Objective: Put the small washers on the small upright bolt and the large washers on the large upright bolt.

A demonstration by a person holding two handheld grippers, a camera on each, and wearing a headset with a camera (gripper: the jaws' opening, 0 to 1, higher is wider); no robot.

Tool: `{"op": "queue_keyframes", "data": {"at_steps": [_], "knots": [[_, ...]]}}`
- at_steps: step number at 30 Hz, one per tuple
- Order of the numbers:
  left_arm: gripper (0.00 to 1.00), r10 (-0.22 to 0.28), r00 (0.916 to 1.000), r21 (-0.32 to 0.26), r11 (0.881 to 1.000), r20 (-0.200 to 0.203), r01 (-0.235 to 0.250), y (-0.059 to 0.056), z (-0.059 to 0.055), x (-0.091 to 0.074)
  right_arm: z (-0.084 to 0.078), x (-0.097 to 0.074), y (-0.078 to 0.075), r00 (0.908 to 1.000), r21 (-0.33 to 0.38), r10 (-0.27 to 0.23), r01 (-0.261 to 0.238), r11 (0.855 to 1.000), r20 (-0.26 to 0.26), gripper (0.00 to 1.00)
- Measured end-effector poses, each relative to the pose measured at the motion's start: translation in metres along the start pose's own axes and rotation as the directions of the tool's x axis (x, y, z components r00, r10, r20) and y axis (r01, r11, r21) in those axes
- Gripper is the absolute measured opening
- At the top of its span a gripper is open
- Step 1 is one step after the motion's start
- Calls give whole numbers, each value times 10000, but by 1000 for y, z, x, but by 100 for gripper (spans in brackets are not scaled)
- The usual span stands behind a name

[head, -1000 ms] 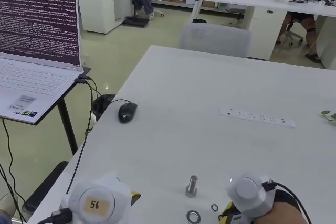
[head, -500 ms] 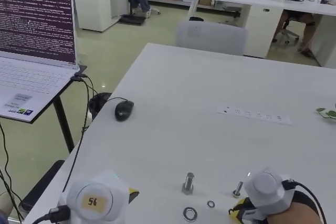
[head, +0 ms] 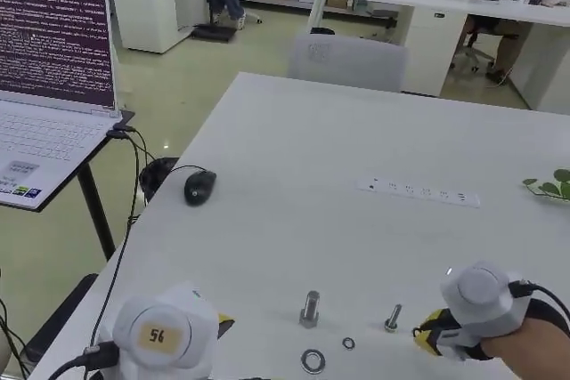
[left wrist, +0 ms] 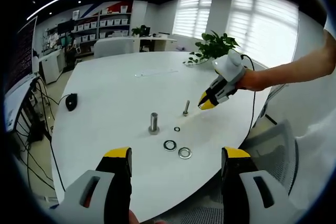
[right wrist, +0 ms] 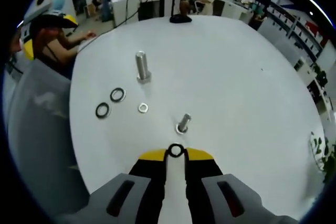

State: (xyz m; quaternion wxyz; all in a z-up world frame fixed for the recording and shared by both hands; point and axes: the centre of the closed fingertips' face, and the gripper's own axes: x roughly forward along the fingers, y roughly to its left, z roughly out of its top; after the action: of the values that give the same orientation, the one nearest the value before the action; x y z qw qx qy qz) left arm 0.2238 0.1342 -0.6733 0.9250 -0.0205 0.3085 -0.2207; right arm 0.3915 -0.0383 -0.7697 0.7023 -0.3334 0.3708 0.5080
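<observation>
Held small washer point(right wrist: 176, 150) by its rim in R gripper point(right wrist: 176, 153) tips, nearly closed, just short of small bolt point(right wrist: 182, 123). Had L gripper point(left wrist: 177, 153) wide open, empty, back from lg bolt point(left wrist: 154, 122). Could've snagged on threads or slipped out if hole sat off-centre w/ such a thin grip.

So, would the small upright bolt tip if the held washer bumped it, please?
Probably: the small upright bolt stands on its narrow head, unsupported, so a sideways knock likely topples it. Fallen, its round shank might roll.
</observation>
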Motion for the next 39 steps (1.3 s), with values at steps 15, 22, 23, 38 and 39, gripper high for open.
{"op": "queue_keyframes", "data": {"at_steps": [15, 22, 23, 38, 39], "knots": [[69, 11, 10000, 21, 10000, -39, -11, -1, 1, -2, 30, 4, -9, 9981, -1440, 485, -535, 9881, -378, 14], [69, 67, 10000, -20, 10000, 5, -67, 0, 3, -2, 34, 9, -8, 9959, -1811, 629, -737, 9807, -647, 14], [69, 72, 10000, -28, 10000, 11, -72, 0, 3, -2, 34, 9, -8, 9957, -1840, 637, -752, 9801, -675, 14], [69, 102, 9999, -100, 9999, -18, -102, 1, 0, -3, 34, 16, -9, 9917, -1926, 789, -974, 9764, -1012, 14], [69, 118, 9999, -100, 9999, -21, -118, 2, 0, -3, 35, 16, -9, 9917, -1936, 791, -977, 9762, -1015, 14]]}}
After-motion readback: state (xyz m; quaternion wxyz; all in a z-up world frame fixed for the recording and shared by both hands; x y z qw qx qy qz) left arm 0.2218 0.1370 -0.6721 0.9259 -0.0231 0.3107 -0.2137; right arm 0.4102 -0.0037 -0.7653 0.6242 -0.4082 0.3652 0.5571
